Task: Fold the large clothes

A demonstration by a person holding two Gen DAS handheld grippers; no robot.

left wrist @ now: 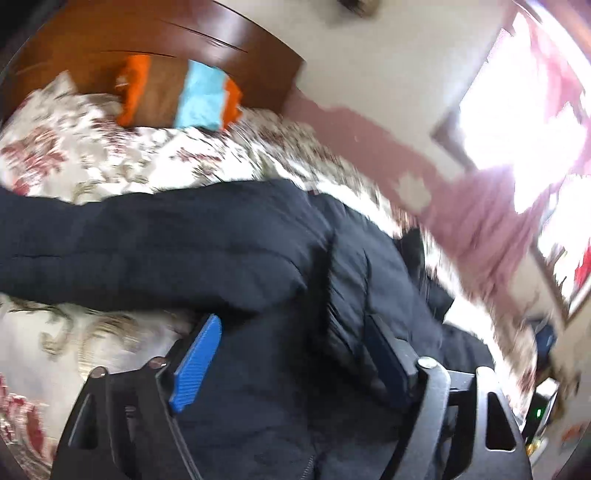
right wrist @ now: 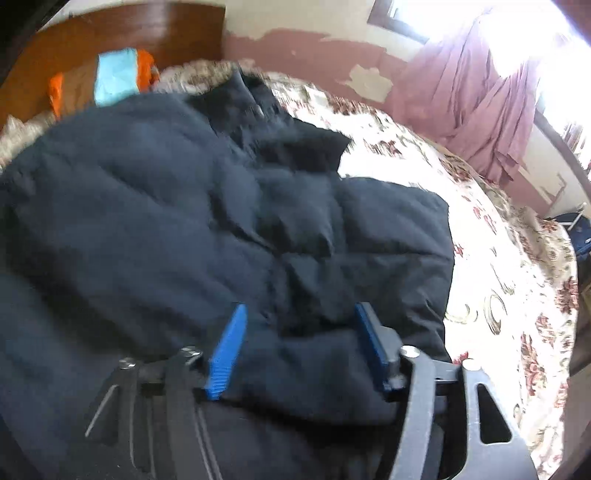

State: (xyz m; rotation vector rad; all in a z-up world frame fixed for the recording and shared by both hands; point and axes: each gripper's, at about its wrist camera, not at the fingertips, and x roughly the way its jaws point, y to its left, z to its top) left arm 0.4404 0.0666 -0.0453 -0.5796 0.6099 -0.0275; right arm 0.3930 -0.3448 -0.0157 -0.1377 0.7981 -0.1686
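Lying across a floral bedspread (left wrist: 92, 162), a dark padded jacket (left wrist: 229, 251) is seen from the left wrist, one sleeve stretched out toward the left edge of the picture. The left gripper (left wrist: 295, 328) is held over the jacket's body with its blue-padded fingers (left wrist: 197, 362) spread wide; fabric bulges between them, but the pads are not seen pressing on it. An orange and light-blue bundle (left wrist: 199, 99) is propped against the wooden headboard (left wrist: 155, 33).

From the right wrist, the same jacket (right wrist: 177, 206) is shown bunched in thick folds, covering most of the bedspread (right wrist: 495, 280). The right gripper (right wrist: 301, 314) is poised just above the folds, its fingers (right wrist: 227, 350) parted with nothing pinched. A mauve curtain (right wrist: 476, 99) is hung beside the bright window.
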